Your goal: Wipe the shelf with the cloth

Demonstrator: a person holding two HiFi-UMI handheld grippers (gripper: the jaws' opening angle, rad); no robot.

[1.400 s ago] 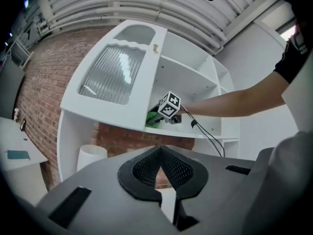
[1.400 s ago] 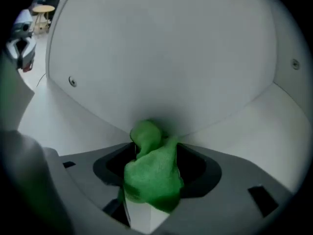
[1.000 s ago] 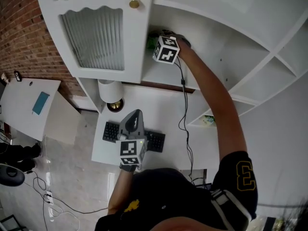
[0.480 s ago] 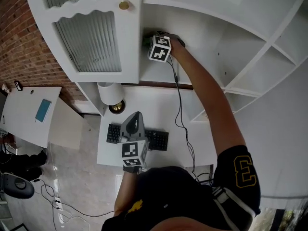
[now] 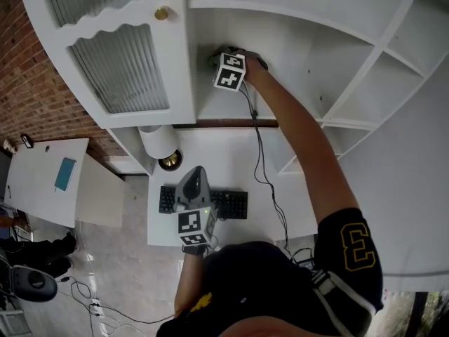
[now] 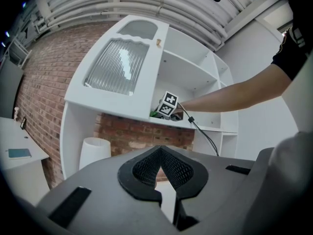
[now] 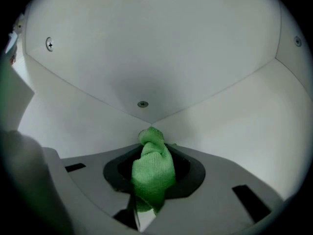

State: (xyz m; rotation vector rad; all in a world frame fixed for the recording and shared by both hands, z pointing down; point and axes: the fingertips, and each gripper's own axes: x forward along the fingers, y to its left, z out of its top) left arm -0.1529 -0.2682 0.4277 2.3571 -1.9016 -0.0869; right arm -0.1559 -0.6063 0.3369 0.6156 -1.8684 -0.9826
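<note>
My right gripper (image 5: pixel 216 60) reaches into the white shelf unit's open compartment (image 5: pixel 231 107), at its back left corner next to the cabinet door. In the right gripper view its jaws (image 7: pixel 152 153) are shut on a bunched green cloth (image 7: pixel 152 173), close to the compartment's inner corner (image 7: pixel 146 117). A bit of green cloth (image 5: pixel 211 60) shows beside the marker cube. My left gripper (image 5: pixel 197 171) hangs low over the desk with its jaws (image 6: pixel 160 152) shut and nothing between them. From there the right gripper (image 6: pixel 168 105) shows up on the shelf.
A black keyboard (image 5: pixel 235 203) lies on the white desk (image 5: pixel 295 202) under the left gripper. A white cylinder lamp (image 5: pixel 158 140) stands below the ribbed-glass cabinet door (image 5: pixel 119 69) with a brass knob (image 5: pixel 162 13). A cable (image 5: pixel 264 167) hangs from the right gripper.
The right gripper stays at the compartment's back left corner, shifted slightly left. The left gripper holds still over the keyboard. The head view has drifted a little.
</note>
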